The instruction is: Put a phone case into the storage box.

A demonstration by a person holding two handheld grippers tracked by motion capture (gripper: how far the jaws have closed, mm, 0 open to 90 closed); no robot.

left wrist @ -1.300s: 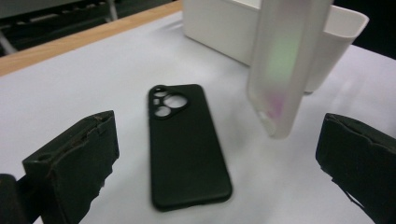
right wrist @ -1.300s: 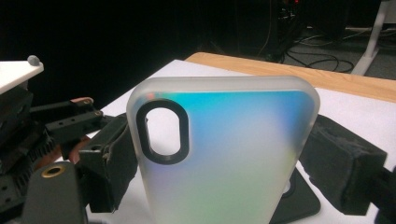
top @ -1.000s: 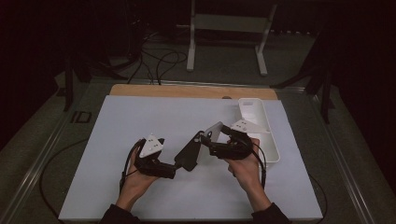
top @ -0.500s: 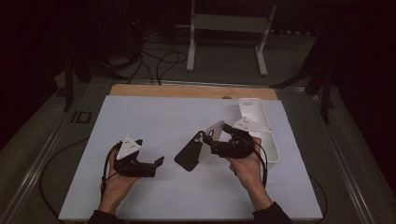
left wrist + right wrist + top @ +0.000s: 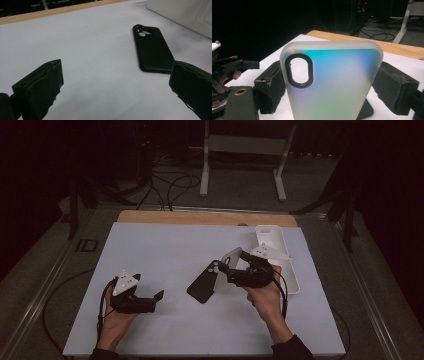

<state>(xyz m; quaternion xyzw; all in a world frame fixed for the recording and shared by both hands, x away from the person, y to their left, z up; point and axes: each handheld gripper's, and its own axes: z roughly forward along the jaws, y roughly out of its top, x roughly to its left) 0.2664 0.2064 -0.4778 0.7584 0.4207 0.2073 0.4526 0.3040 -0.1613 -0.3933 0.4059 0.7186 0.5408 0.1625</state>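
A black phone case [image 5: 202, 283] lies flat on the white table mat, camera cutout toward the far side; it also lies ahead of the left gripper's jaws [image 5: 152, 50]. My left gripper [image 5: 156, 299] rests at the front left, open and empty, well to the left of that case [image 5: 116, 75]. My right gripper [image 5: 226, 268] is shut on a frosted, iridescent phone case [image 5: 231, 259], held upright by its sides just above the black case. In the right gripper view the frosted case [image 5: 332, 82] stands between both jaws, with the black case's corner [image 5: 365, 110] beneath.
A white oblong tray [image 5: 278, 251] stands at the right side of the mat, close behind my right hand; its wall shows here too [image 5: 185, 12]. A wooden strip [image 5: 200, 217] runs along the mat's far edge. Cables trail from both grippers.
My left gripper has let go of the black case and drawn back to the left. The black case now lies flat on the mat. The right gripper keeps the frosted case in place.
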